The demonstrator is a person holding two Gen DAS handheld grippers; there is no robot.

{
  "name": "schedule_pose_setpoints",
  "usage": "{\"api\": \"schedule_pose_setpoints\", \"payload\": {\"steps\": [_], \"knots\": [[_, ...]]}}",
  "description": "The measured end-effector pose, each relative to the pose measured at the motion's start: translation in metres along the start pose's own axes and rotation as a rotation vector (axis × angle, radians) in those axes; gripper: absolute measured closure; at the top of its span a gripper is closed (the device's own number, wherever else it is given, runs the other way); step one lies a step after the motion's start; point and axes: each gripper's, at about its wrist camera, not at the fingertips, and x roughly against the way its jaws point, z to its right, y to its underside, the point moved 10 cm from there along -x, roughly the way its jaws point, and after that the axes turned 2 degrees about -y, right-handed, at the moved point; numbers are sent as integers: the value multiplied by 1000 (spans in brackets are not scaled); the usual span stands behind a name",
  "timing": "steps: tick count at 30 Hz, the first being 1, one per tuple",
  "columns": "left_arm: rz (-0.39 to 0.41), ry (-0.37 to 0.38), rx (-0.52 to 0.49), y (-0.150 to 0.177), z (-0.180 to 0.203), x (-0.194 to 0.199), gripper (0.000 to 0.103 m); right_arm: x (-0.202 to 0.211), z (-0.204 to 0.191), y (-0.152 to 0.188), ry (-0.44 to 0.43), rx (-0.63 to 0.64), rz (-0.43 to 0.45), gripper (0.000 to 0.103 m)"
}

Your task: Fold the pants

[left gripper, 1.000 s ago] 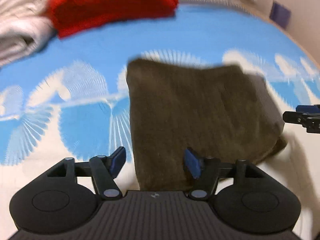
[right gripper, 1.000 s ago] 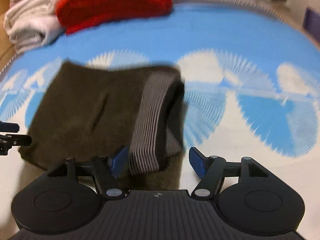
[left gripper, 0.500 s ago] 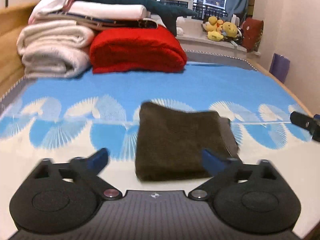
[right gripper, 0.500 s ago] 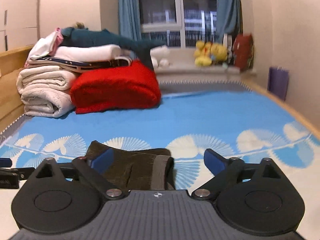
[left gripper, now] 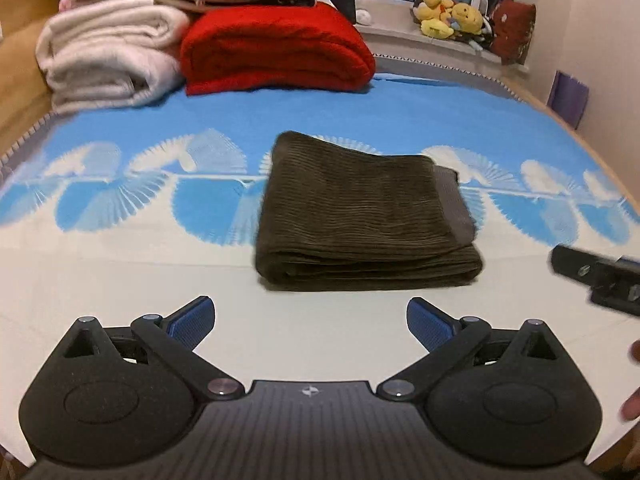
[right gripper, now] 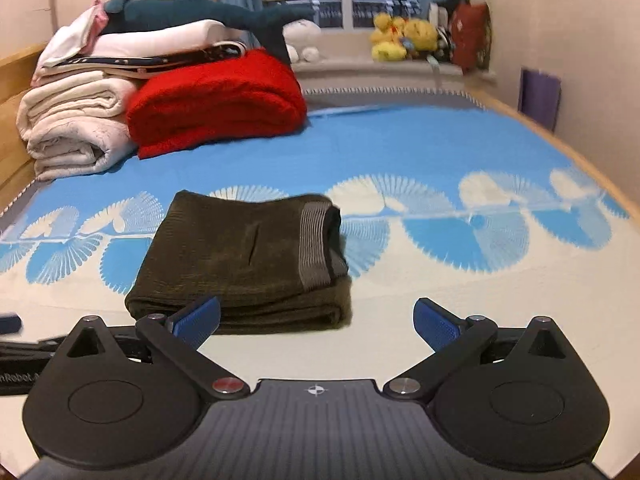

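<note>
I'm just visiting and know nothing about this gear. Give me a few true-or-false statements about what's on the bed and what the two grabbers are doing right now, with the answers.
1. The dark pants lie folded into a compact stack on the bedspread. True.
2. The left gripper is clamped on the pants. False: its jaws stand wide apart with nothing between them, short of the pants.
3. A red blanket sits beside a pile of pale blankets at the far end of the bed. True.
4. The right gripper is holding the grey waistband. False: it is open and empty.
5. Yellow stuffed toys sit on top of the pants. False: they are on the window ledge.
</note>
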Motion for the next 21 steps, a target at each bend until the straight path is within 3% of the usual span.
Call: {"api": "schedule_pose_setpoints", "payload": {"steps": [9,21], "knots": [[6,-24,-26,-2,12,-10,1,-7,-8,13,25,21,-38,1],[0,-22,-17,-5,15,-18,1,-12,-20,14,-5,111,-53,1]]}}
